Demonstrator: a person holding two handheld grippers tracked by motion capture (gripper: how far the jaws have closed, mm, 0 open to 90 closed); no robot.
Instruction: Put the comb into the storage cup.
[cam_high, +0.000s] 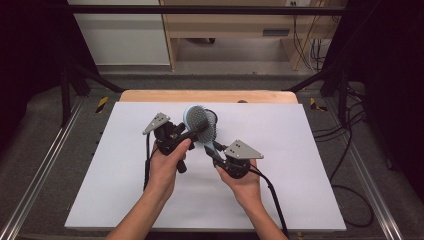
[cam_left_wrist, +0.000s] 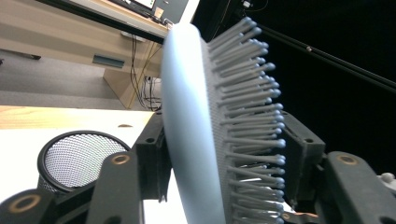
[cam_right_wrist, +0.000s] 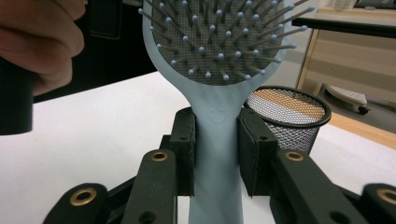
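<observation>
Above the mat (cam_high: 280, 165), in front of the mesh cup (cam_right_wrist: 289, 114), you are holding the brush (cam_high: 199, 125) with both tools: the right gripper (cam_right_wrist: 215, 140) is clamping its handle, and the left gripper (cam_left_wrist: 224, 154) is pinching its head, back against one pad, bristles against the other. Be keeping the left squeeze light, so the bristles aren't bending, before handing over.

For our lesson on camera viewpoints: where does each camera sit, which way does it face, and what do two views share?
High view: above the person's side, facing forward and down on the table; both forearms and the left gripper show.
Left gripper view: along its jaws, clamped on the hairbrush head.
Right gripper view: right gripper clamping the handle.
Shared: both gripper views show the mesh cup.
</observation>
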